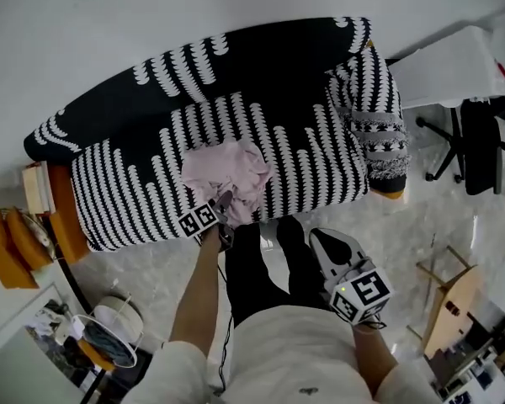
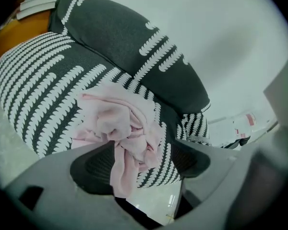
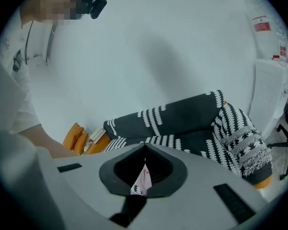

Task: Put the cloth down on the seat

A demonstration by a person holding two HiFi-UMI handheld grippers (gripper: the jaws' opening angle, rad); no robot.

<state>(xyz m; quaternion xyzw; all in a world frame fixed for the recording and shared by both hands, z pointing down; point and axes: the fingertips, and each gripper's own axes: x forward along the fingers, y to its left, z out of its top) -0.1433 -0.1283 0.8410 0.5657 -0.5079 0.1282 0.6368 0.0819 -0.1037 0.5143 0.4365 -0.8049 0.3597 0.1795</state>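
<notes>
A crumpled pink cloth (image 1: pixel 227 175) lies on the front part of the seat of a black sofa with white stripes (image 1: pixel 320 158). One fold of it hangs over the seat's front edge. My left gripper (image 1: pixel 222 215) is at that edge, right by the hanging fold. In the left gripper view the cloth (image 2: pixel 120 123) lies between the wide-apart jaws of the left gripper (image 2: pixel 141 162), and neither pad presses on it. My right gripper (image 1: pixel 326 244) is held back over the floor, to the right of the person's legs. Its jaws (image 3: pixel 145 150) are shut with nothing in them.
A patterned throw (image 1: pixel 374 116) drapes the sofa's right arm. Orange cushions (image 1: pixel 8 242) and books (image 1: pixel 38 188) sit left of the sofa. A round white basket (image 1: pixel 109 326) stands on the marble floor at lower left. An office chair (image 1: pixel 471 141) and a wooden stool (image 1: pixel 446 301) are at the right.
</notes>
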